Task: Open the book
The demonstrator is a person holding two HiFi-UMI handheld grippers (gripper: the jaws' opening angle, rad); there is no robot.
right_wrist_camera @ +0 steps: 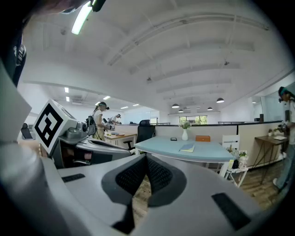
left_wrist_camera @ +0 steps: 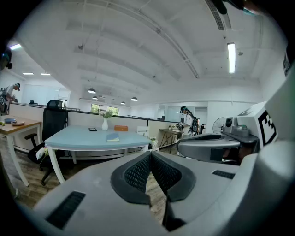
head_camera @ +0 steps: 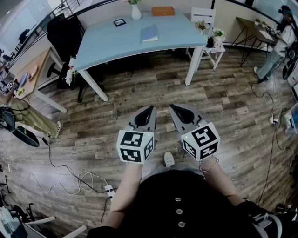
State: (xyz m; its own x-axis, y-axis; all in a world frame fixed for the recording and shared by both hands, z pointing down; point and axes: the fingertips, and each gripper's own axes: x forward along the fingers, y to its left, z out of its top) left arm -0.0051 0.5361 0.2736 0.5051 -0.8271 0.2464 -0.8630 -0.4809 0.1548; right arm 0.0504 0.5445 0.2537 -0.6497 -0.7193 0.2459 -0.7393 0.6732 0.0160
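A closed blue-grey book (head_camera: 149, 33) lies flat on the light blue table (head_camera: 107, 44) across the wooden floor, far ahead of both grippers. My left gripper (head_camera: 150, 109) and right gripper (head_camera: 173, 108) hang side by side over the floor in front of me, both shut and empty, their tips pointing toward the table. In the left gripper view the book (left_wrist_camera: 112, 137) is small above the shut left gripper (left_wrist_camera: 150, 154). In the right gripper view the book (right_wrist_camera: 187, 148) lies beyond the shut right gripper (right_wrist_camera: 146, 158).
On the table also stand a white vase (head_camera: 136, 11), an orange box (head_camera: 163, 11) and a small black frame (head_camera: 119, 22). A black chair (head_camera: 65, 32) is at its left and a white flower stand (head_camera: 210, 41) at its right. Cables (head_camera: 70, 176) lie on the floor, and a person (head_camera: 278, 44) stands at the far right.
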